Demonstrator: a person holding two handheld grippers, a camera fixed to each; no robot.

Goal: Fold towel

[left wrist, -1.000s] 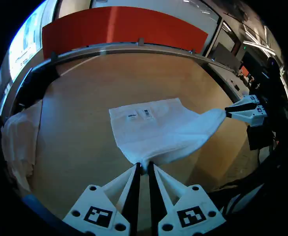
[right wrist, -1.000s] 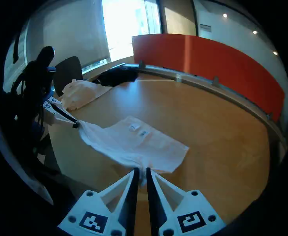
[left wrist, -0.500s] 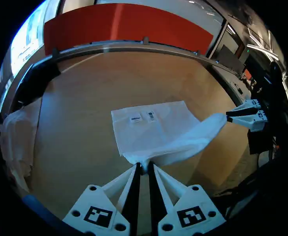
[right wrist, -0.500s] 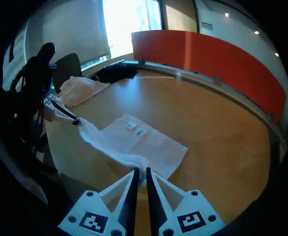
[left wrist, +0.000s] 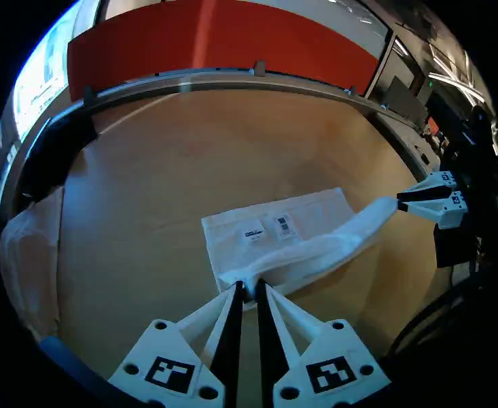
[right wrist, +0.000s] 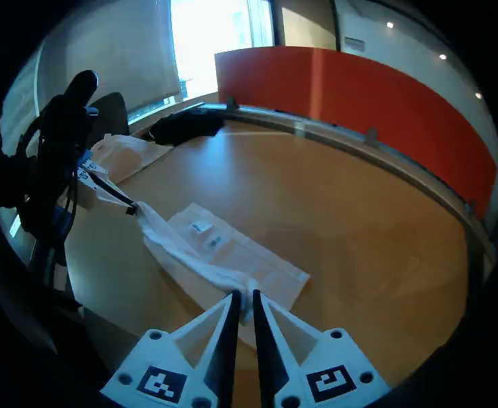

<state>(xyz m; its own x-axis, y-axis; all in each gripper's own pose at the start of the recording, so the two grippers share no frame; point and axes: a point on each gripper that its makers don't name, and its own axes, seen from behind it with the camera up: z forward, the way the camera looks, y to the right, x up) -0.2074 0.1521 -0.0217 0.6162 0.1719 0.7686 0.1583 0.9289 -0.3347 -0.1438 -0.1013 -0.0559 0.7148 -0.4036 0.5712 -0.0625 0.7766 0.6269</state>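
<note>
A white towel [left wrist: 286, 234] with two small labels lies on the wooden table [left wrist: 181, 156], its near edge lifted off the surface. My left gripper [left wrist: 249, 291] is shut on one near corner. My right gripper [right wrist: 244, 302] is shut on the other near corner of the towel [right wrist: 211, 248]. The raised edge hangs stretched between the two. In the left gripper view the right gripper [left wrist: 399, 202] holds its corner at the far right. In the right gripper view the left gripper [right wrist: 132, 208] pinches its corner at the left, held by a person in dark clothing [right wrist: 51, 156].
An orange partition [left wrist: 221, 41] and a metal rail [left wrist: 201, 78] run along the table's far side. A heap of pale cloth [right wrist: 123, 153] and a dark bundle [right wrist: 184, 126] lie at the table's left end. A dark chair [right wrist: 109, 115] stands behind them.
Both grippers have carried the lifted near edge forward over the towel, so the part lying flat looks narrower. The grip on both corners is unchanged.
</note>
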